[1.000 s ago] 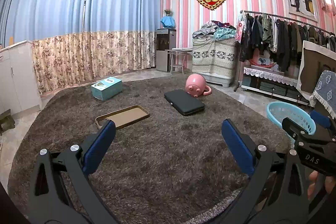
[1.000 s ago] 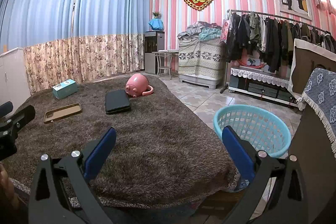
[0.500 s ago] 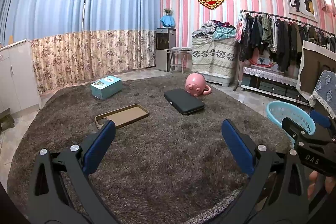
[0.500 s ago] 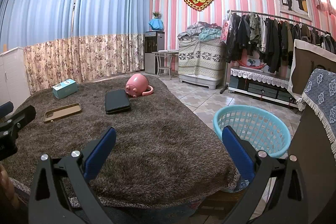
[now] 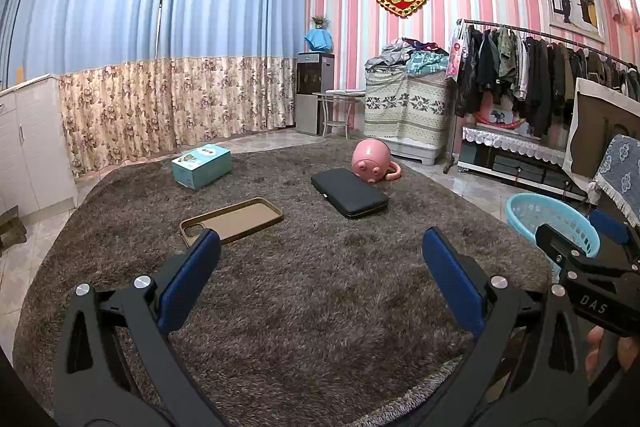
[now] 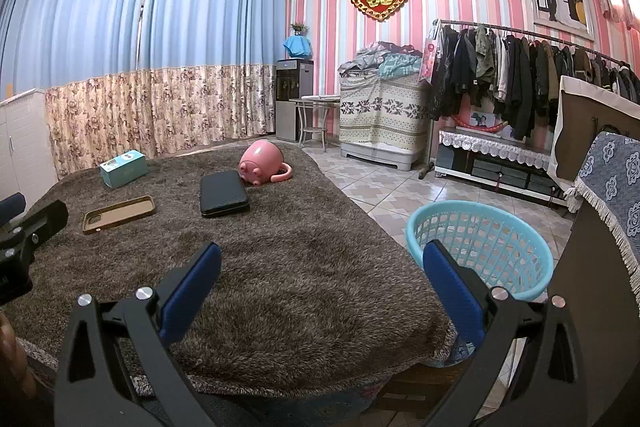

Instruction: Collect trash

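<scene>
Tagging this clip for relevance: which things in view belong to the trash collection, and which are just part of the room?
Job, as far as I can judge:
teal box
brown phone case
black case
pink pig mug, on its side
light blue basket, the likely bin
left gripper and right gripper, both open and empty

Just there:
brown shaggy cover
clothes rack
water dispenser

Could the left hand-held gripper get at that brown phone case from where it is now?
Probably yes. The left hand-held gripper is open and holds nothing, and the brown phone case lies flat on the shaggy cover just beyond its left finger, with nothing between them.
</scene>
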A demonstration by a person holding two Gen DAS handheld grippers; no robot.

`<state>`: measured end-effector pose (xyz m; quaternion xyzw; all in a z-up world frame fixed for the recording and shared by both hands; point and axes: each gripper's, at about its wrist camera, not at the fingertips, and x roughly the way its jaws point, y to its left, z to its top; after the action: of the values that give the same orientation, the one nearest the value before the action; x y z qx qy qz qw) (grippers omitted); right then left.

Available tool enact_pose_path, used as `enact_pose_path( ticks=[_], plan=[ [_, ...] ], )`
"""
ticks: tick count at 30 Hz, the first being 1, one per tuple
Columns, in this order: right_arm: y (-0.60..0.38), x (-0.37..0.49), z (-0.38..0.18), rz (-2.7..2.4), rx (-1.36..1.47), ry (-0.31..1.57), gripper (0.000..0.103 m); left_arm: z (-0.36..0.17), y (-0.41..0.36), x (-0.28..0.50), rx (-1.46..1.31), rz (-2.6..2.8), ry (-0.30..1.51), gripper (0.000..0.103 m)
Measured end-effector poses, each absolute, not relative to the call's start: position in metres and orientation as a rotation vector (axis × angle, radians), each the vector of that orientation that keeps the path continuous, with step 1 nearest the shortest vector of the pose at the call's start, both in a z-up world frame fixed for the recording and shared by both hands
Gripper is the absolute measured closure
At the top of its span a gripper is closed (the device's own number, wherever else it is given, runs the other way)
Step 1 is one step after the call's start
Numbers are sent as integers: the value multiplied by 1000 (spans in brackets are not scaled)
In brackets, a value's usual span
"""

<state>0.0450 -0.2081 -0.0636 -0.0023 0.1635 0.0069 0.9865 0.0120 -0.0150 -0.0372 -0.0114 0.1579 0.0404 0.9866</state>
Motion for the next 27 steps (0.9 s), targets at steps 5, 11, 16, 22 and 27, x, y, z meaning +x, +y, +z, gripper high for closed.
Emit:
enact_pose_path(
  ticks=[5, 11, 16, 22, 27],
  plan=[
    [-208, 45, -64, 14, -4, 328, 4, -37, -14, 12, -24, 80, 318, 5],
    [-208, 45, -64, 14, -5, 328, 4, -37, -14, 12, -25, 79, 319, 5],
    [-208, 45, -64, 14, -5, 328, 4, -37, -14, 12, -27, 80, 320, 5],
    [-208, 45, -65, 14, -6, 329, 4, -37, -13, 12, -26, 80, 318, 5],
    [-207, 46, -65, 14, -6, 329, 4, -37, -13, 12, -25, 78, 320, 5]
  ],
)
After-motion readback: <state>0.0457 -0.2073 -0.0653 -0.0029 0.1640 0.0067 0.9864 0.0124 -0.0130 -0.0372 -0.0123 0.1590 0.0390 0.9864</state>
